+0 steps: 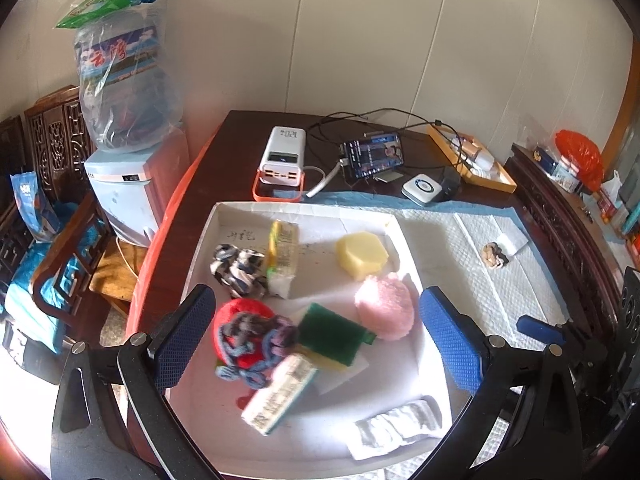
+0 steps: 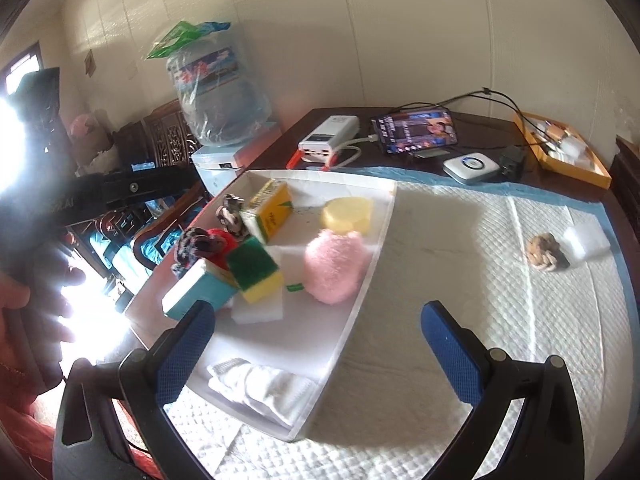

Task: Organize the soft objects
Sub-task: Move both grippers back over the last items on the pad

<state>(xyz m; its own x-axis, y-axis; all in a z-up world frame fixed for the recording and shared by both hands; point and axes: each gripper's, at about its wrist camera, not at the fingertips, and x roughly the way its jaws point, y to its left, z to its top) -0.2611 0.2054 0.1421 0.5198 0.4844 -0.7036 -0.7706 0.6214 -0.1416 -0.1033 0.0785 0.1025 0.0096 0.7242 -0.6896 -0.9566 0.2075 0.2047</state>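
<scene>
Most of your sorting looks done: the white tray point(image 1: 224, 216) already holds the pink puff point(image 1: 385, 307), the yellow sponge point(image 1: 362, 255), the green scrubber point(image 1: 330, 334), the red ball point(image 1: 240, 330) with a knotted rope over it, a second rope knot point(image 1: 238, 266), two tissue packs and a folded white cloth point(image 1: 396, 426). What is left, as far as you can see, lies out on the quilted pad point(image 2: 440, 280): a brown rope knot point(image 2: 545, 253) and, just beside it, a white sponge block point(image 2: 586, 237), both well apart from the tray. Your left gripper point(image 1: 318, 334) hangs over the tray with its fingers spread wide and nothing between them. Your right gripper point(image 2: 318, 350) is likewise spread and empty, straddling the tray's near right edge, with the two leftover pieces ahead and to its right.
</scene>
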